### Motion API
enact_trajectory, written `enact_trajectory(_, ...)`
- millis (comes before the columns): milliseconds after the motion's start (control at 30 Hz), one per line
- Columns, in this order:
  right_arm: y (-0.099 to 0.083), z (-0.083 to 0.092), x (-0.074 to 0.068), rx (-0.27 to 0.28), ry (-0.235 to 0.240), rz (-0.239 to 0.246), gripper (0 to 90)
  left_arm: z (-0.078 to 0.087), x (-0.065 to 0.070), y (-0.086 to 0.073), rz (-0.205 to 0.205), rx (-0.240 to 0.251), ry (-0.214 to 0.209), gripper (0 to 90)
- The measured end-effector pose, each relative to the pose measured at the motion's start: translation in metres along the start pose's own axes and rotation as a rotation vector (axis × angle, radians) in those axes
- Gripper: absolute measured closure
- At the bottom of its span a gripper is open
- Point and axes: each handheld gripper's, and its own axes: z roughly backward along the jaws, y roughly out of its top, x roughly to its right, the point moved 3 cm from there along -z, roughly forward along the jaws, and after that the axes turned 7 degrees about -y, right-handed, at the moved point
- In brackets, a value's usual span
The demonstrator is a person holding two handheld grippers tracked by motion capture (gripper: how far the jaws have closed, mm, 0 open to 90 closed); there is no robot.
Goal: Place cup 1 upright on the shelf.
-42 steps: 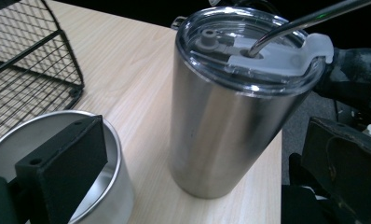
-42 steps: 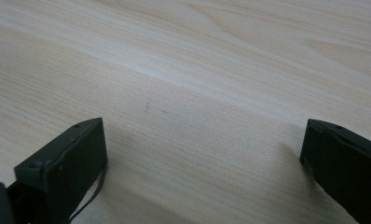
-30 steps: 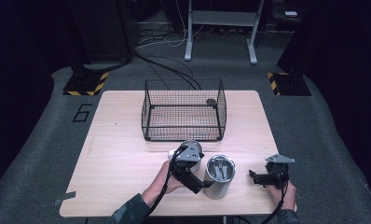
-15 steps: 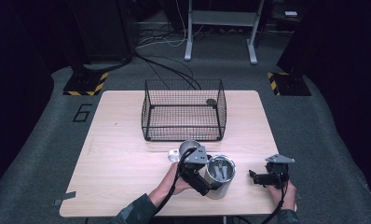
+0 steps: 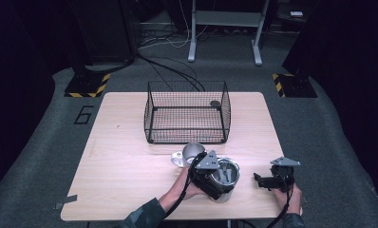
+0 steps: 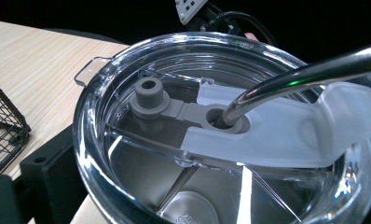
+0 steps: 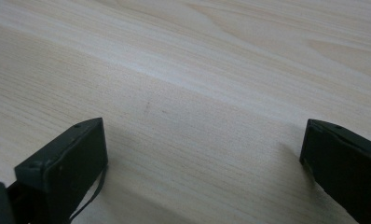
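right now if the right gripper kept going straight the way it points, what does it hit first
Probably the tumbler. The right gripper, jaws wide open, points left across bare table toward it, with nothing between; its tilt toward the tabletop is unclear.

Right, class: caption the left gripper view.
Close-up of a steel tumbler's clear lid, metal straw through its opening.

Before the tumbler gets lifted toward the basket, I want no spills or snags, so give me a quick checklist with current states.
1. Left gripper closed on the tumbler: cannot tell; one jaw sits beside the wall.
2. Clear lid seated on the rim: ok.
3. Metal straw through the lid hole: ok.
4. Right gripper free: ok, jaws wide apart over bare table.
5. Wire basket open-topped: ok.
6. Small cup in the path: not ok.
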Motion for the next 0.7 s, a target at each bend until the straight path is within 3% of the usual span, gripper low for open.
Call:
enact_trajectory(267,0.0,0.0,0.0,0.0,0.0,0.0,0.0,0.002,0.002,0.0,-0.042,0.005,0.008,3.5)
enact_trajectory(567,0.0,0.0,0.0,0.0,0.0,0.0,0.0,0.006,0.003,-0.002,-0.039,0.017,-0.011,3.7)
enact_trajectory(700,0.0,0.0,0.0,0.0,-0.001,0.0,0.0,0.011,0.005,-0.001,-0.041,0.029,-0.001,3.6)
